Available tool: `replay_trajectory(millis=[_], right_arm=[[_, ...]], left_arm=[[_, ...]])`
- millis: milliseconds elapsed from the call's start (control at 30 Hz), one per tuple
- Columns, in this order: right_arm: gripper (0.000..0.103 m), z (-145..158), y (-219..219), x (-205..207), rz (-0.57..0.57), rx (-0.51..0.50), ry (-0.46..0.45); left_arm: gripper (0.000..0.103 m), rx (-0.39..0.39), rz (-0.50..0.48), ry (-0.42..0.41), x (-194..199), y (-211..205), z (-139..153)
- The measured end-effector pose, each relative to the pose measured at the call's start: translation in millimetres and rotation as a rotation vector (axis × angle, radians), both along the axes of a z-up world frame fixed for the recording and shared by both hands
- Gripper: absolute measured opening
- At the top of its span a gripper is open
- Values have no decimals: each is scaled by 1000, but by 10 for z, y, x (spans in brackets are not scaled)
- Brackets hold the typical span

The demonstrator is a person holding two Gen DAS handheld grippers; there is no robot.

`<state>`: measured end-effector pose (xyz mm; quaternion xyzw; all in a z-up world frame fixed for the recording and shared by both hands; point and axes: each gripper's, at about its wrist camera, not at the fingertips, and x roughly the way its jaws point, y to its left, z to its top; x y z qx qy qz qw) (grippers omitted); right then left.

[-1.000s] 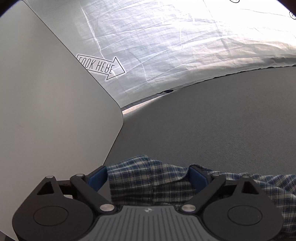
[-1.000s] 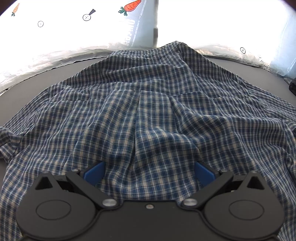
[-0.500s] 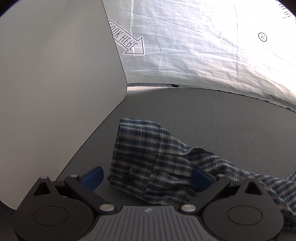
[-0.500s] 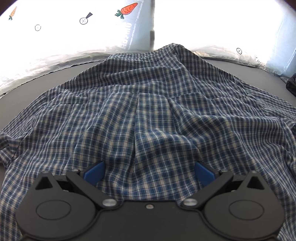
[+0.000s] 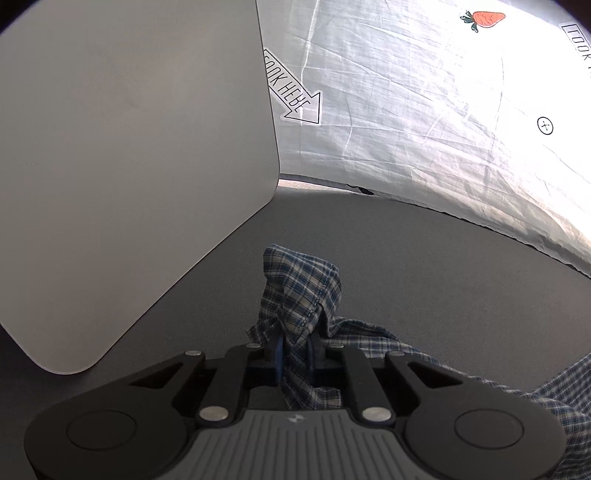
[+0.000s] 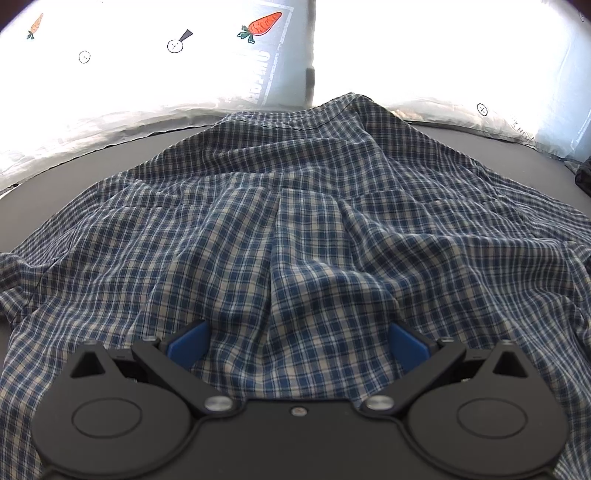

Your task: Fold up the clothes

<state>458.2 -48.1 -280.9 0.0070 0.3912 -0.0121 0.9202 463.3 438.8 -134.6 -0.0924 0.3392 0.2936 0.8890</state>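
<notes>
Plaid shirt (image 6: 295, 229) is lying spread on dark grey tabletop (image 5: 424, 266), white printed sheeting (image 5: 424, 110) hanging behind; left gripper (image 5: 295, 347) jaws are closing, pinching the cuff; right gripper (image 6: 297, 343) is sitting jaws apart over the shirt

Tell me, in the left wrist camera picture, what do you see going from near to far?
left gripper, closing on the shirt cuff → bare dark table → white printed sheet with a carrot.
</notes>
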Motion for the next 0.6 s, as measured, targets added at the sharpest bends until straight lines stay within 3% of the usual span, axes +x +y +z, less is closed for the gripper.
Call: replay_trajectory(millis=[100, 233, 367, 467, 533, 600], right_arm=[[103, -14, -11, -29, 9, 0, -19], [103, -24, -26, -53, 23, 1, -32], [103, -23, -52, -62, 36, 2, -30], [103, -2, -79, -31, 43, 5, -3], [103, 26, -97, 22, 61, 7, 38], [103, 60, -129, 75, 86, 15, 81]], left_arm=[[14, 18, 25, -10, -308, -144, 298], [14, -91, 102, 19, -788, -255, 519], [18, -187, 206, 138, -1169, -330, 317], [23, -266, 265, 259, -1306, -320, -2], [26, -270, 269, 262, -1382, -360, -41], [39, -213, 247, 243, -1399, -436, 75]])
